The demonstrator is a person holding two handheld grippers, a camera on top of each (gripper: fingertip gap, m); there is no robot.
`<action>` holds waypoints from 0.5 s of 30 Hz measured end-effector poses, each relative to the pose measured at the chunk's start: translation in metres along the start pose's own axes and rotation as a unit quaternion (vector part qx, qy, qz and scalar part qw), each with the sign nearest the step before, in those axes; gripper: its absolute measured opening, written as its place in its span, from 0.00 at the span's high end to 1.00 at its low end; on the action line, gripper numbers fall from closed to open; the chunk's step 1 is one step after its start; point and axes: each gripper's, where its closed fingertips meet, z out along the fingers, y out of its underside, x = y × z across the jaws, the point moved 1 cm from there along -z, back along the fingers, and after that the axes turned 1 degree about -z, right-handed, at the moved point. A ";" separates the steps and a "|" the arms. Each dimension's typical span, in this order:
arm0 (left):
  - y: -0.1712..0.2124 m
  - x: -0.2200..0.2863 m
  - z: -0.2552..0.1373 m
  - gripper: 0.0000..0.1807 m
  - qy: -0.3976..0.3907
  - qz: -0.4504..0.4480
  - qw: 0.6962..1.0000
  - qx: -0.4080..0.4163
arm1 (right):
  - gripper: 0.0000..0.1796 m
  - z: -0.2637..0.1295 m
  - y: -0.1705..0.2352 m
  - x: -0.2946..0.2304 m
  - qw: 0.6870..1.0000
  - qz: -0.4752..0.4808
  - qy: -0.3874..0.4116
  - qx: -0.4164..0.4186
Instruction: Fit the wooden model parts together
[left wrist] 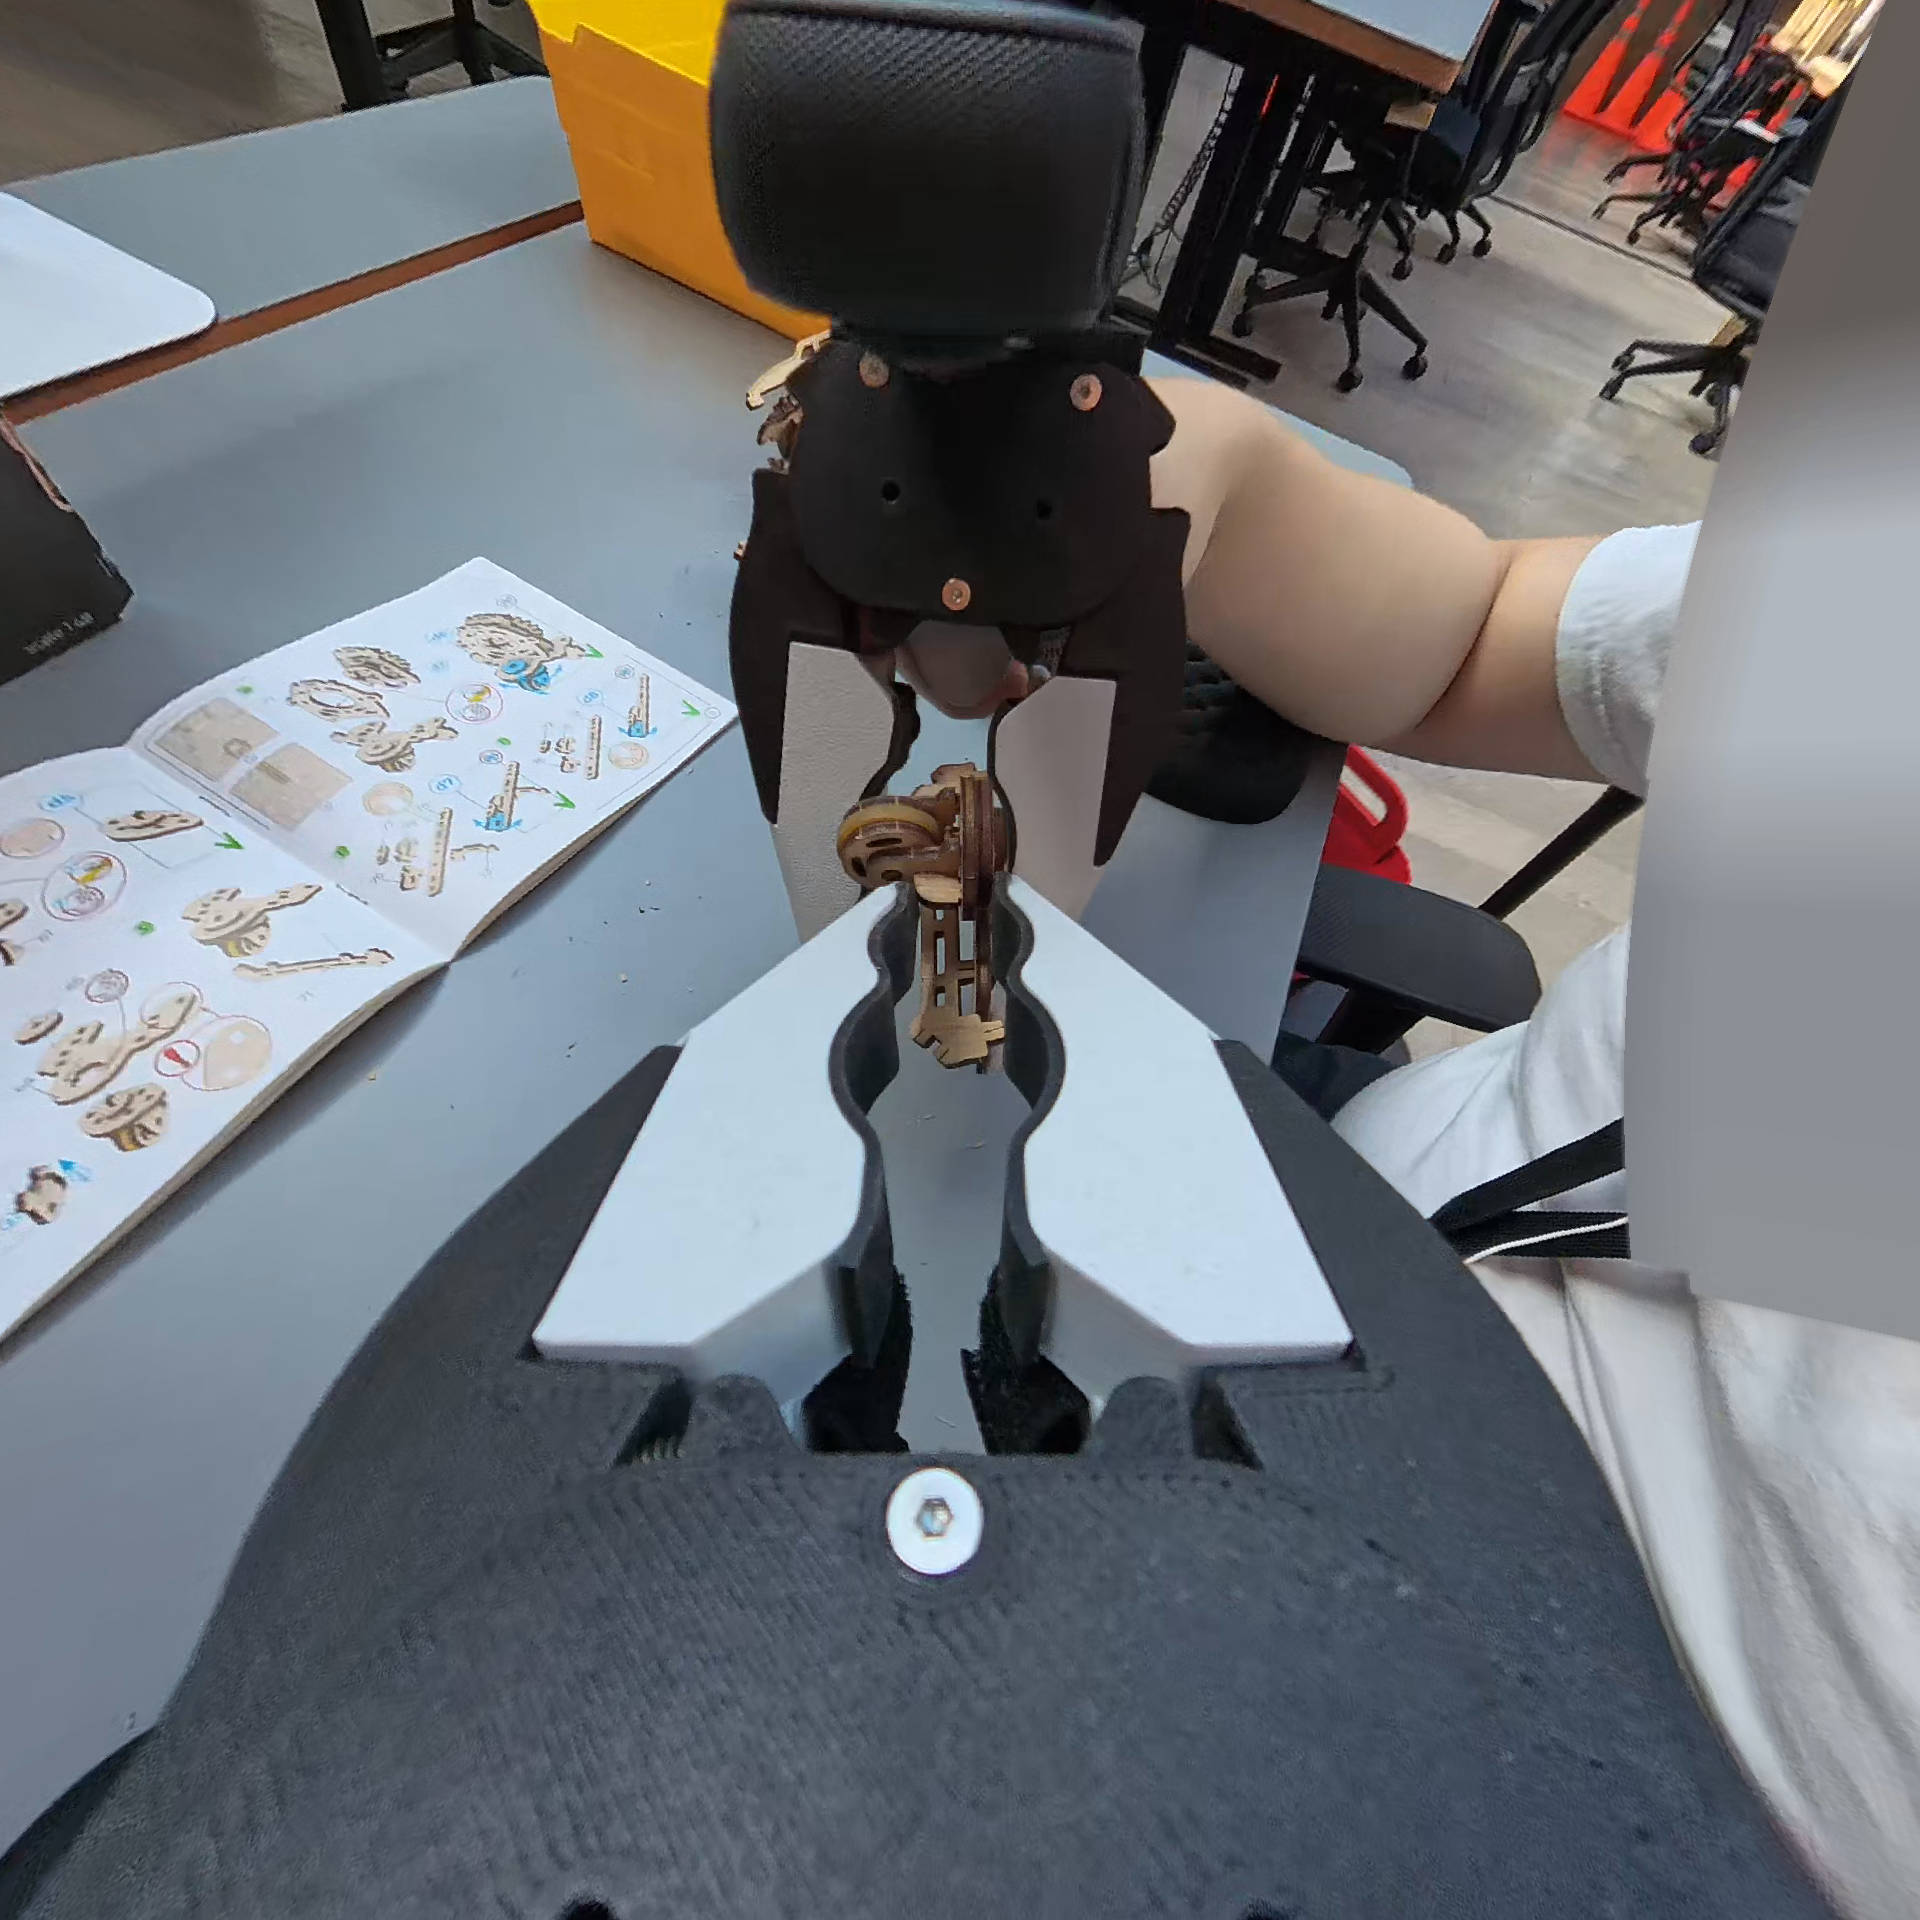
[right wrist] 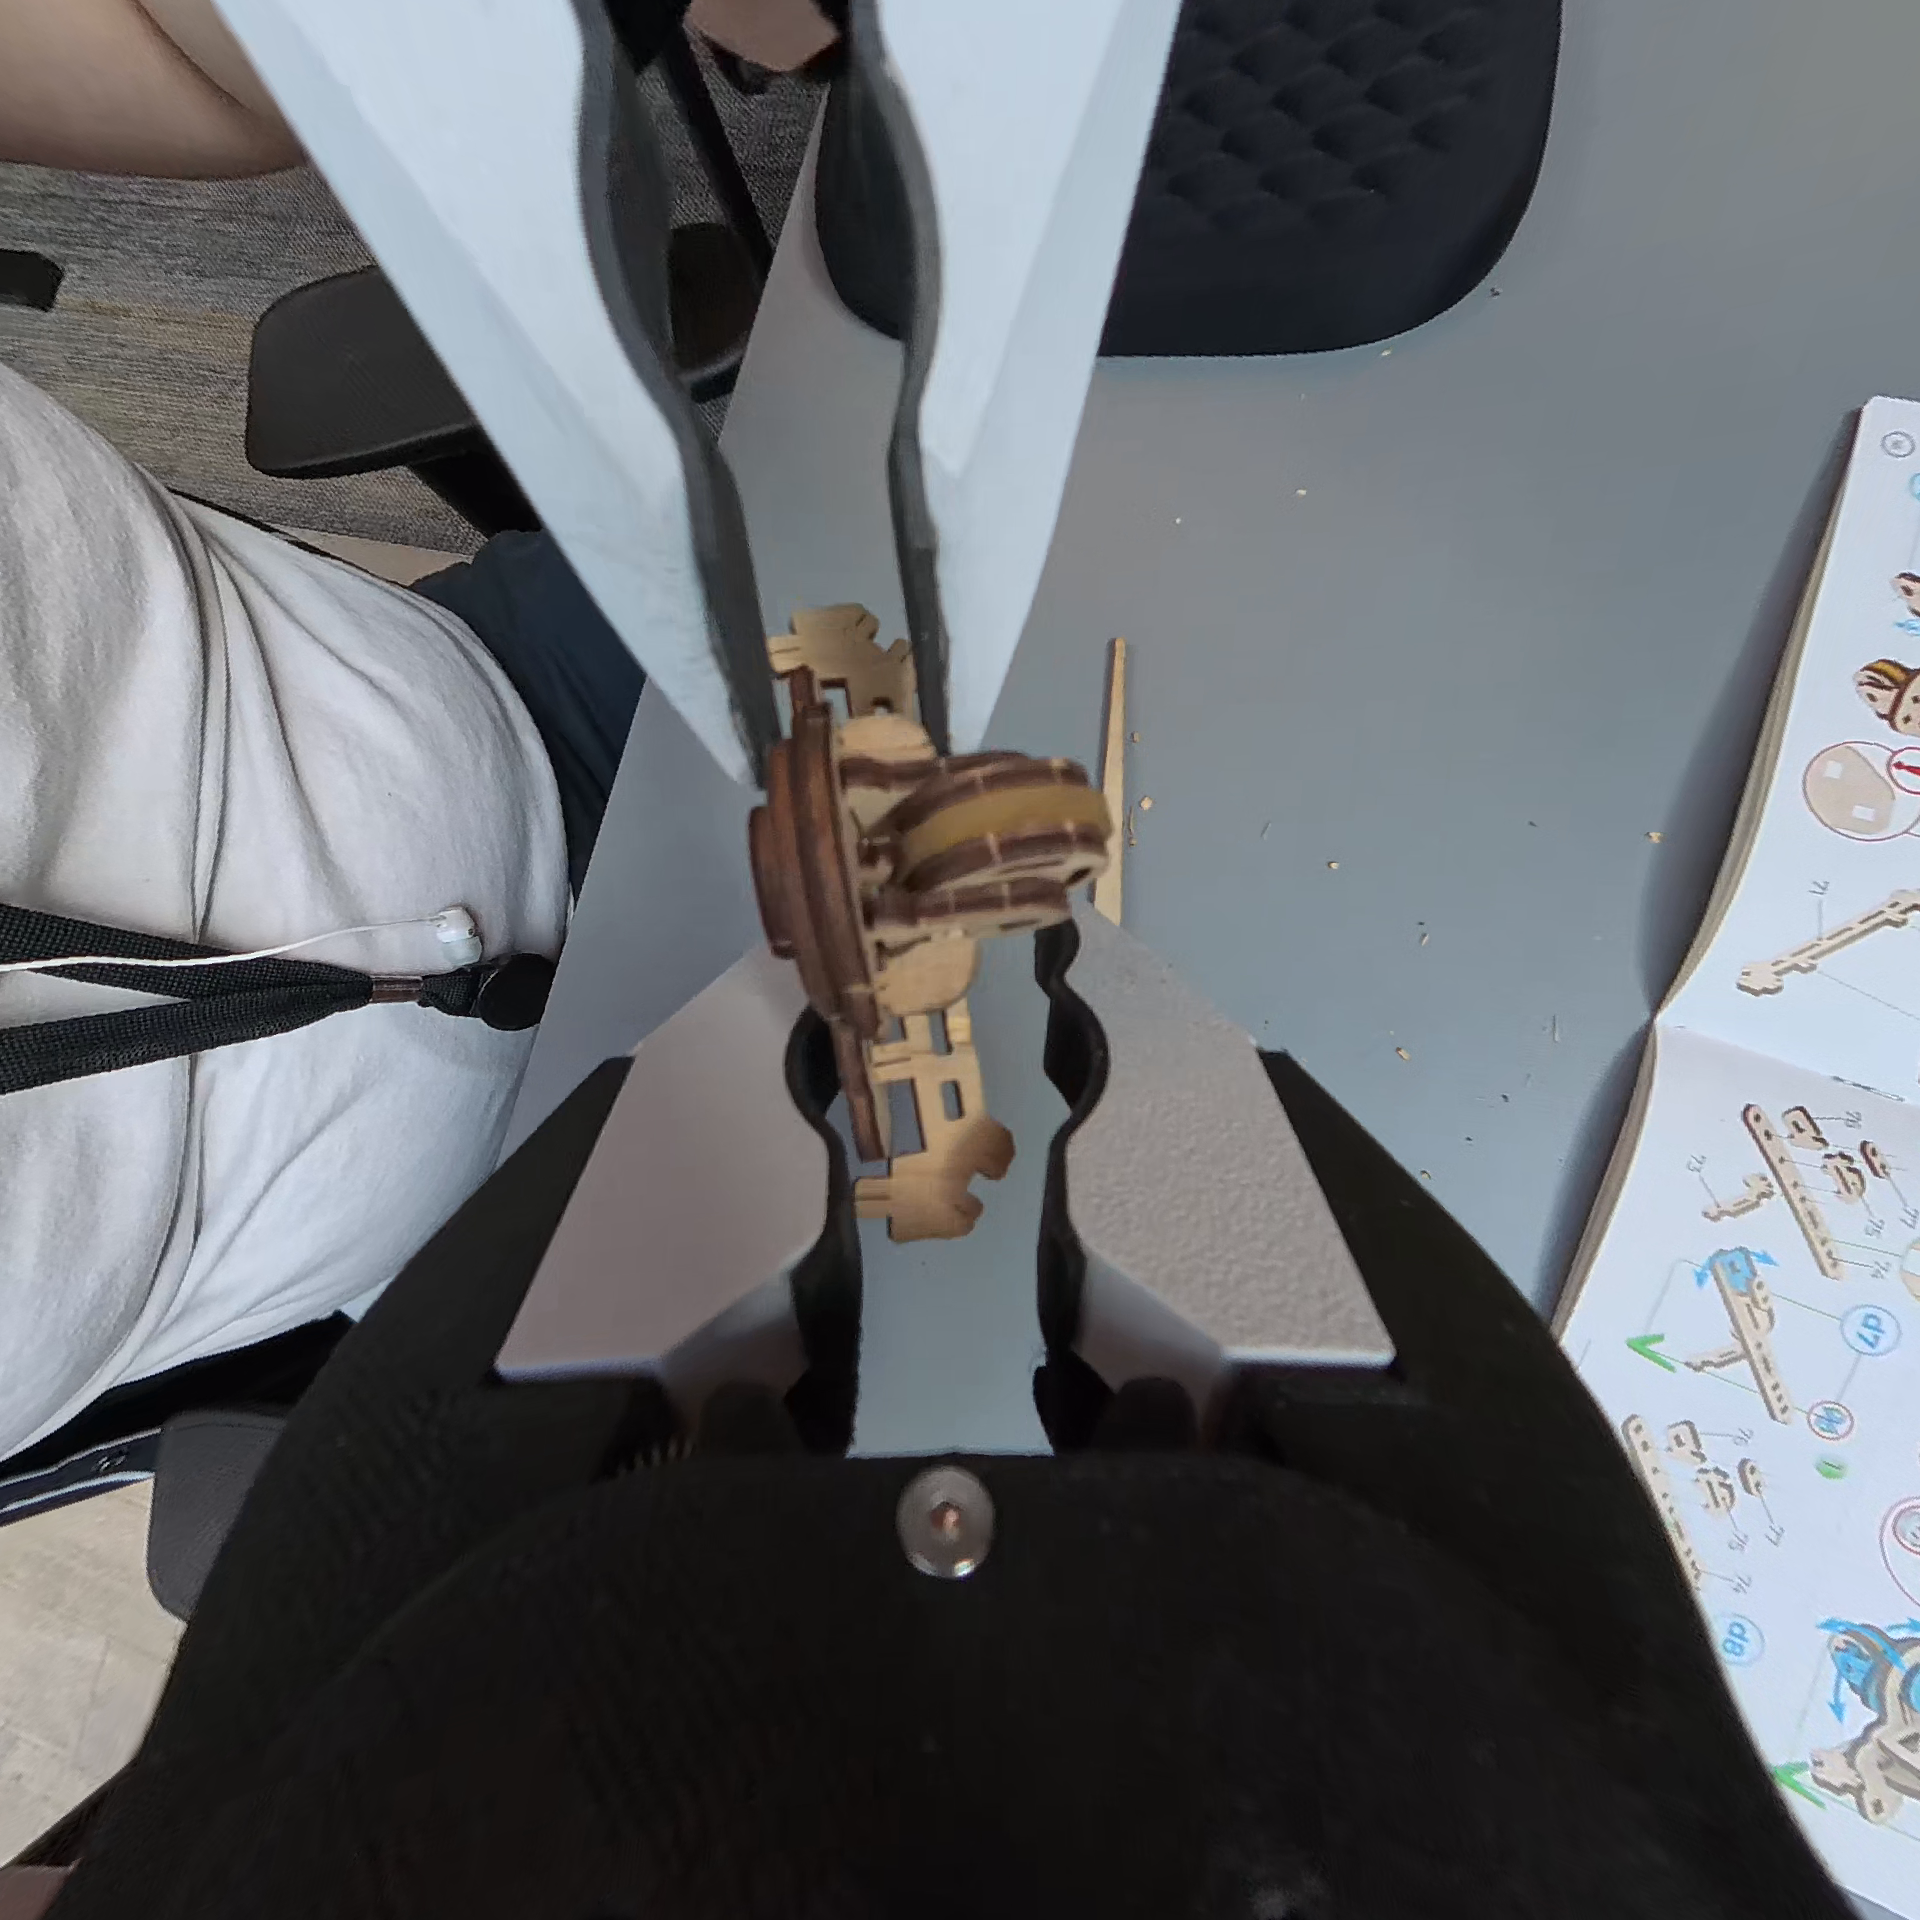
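A small wooden assembly (left wrist: 940,842) is held in the air between both grippers: a slotted bar (left wrist: 951,987), a dark disc and a banded wheel (right wrist: 997,842). My left gripper (left wrist: 954,899) is closed on the bar, whose notched end lies between its fingers. My right gripper (left wrist: 940,816) comes in from the opposite side, tip to tip, closed around the wheel and disc end. In the right wrist view the bar (right wrist: 925,1122) runs between the right gripper's (right wrist: 940,956) pads and on into the left gripper (right wrist: 847,748).
An open instruction booklet (left wrist: 312,852) lies on the grey table (left wrist: 468,468), also in the right wrist view (right wrist: 1787,1143). A thin wooden strip (right wrist: 1114,779) lies on the table. A yellow box (left wrist: 634,135) and more wooden parts (left wrist: 779,384) are farther back. A person's arm (left wrist: 1351,623) is at right. Some 8 cm of space lies between my two pairs of fingers.
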 end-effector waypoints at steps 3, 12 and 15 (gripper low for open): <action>0.000 0.003 0.003 0.93 -0.037 0.078 0.996 -0.015 | 0.85 0.003 0.005 0.002 0.999 -0.015 0.019 -0.022; -0.005 0.007 0.003 0.93 -0.108 0.175 0.978 -0.029 | 0.89 0.004 0.007 0.020 0.986 -0.079 0.130 -0.063; -0.005 0.007 0.003 0.94 -0.116 0.178 0.977 -0.025 | 0.83 0.005 0.006 0.021 0.983 -0.085 0.146 -0.074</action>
